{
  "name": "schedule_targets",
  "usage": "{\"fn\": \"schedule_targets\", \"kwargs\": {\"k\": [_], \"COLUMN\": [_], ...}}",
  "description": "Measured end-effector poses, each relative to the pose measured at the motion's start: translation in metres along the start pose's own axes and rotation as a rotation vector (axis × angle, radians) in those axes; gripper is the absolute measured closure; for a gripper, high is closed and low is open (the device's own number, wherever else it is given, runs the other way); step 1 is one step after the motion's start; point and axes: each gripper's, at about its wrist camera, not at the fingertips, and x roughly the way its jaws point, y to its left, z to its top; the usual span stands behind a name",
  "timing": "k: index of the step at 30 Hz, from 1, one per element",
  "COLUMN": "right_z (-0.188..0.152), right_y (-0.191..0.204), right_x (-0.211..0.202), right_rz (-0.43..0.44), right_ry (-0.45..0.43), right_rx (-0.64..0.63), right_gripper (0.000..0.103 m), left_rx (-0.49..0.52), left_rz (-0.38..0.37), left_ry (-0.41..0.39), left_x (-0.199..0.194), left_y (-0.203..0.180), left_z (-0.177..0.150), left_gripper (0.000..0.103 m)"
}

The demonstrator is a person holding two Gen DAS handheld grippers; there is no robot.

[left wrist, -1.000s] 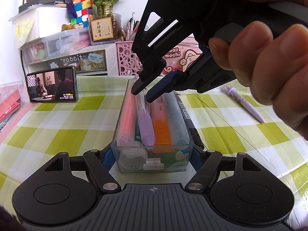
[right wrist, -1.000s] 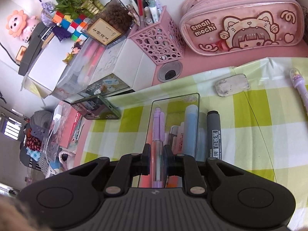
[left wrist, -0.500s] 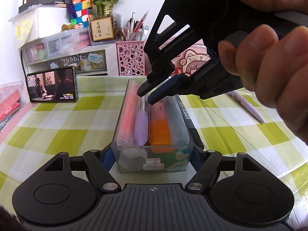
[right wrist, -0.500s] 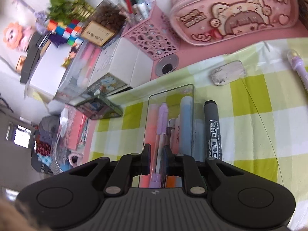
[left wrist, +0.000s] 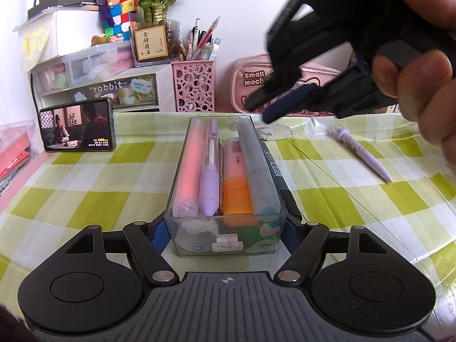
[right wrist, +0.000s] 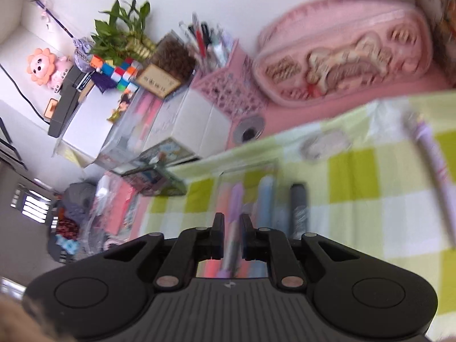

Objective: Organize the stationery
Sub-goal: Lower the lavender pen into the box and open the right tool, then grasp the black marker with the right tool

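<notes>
Clear stationery box [left wrist: 225,236], four pens inside: clamped between left claw [left wrist: 225,229] pads to steady it on the tabletop [left wrist: 85,182]; right claw [left wrist: 263,108], opening and empty, hangs beyond its far end, purple pen [left wrist: 209,176] delivered.

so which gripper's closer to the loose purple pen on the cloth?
Right. The right gripper hangs in the air up and left of the purple pen, jaws opening, nothing between them. The left gripper is further off, clamped on the clear box.
</notes>
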Motion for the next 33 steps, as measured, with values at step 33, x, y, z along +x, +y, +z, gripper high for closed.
{"fn": "schedule_targets", "kwargs": {"k": [33], "right_z": [-0.007], "right_y": [-0.018], "right_x": [0.013], "right_rz": [-0.098], "right_ry": [0.043], "right_rx": [-0.089], "right_gripper": [0.082], "left_rx": [-0.017], "left_rz": [0.014], "left_ry": [-0.001], "left_x": [-0.001], "left_y": [0.000], "left_z": [-0.001], "left_gripper": [0.030]}}
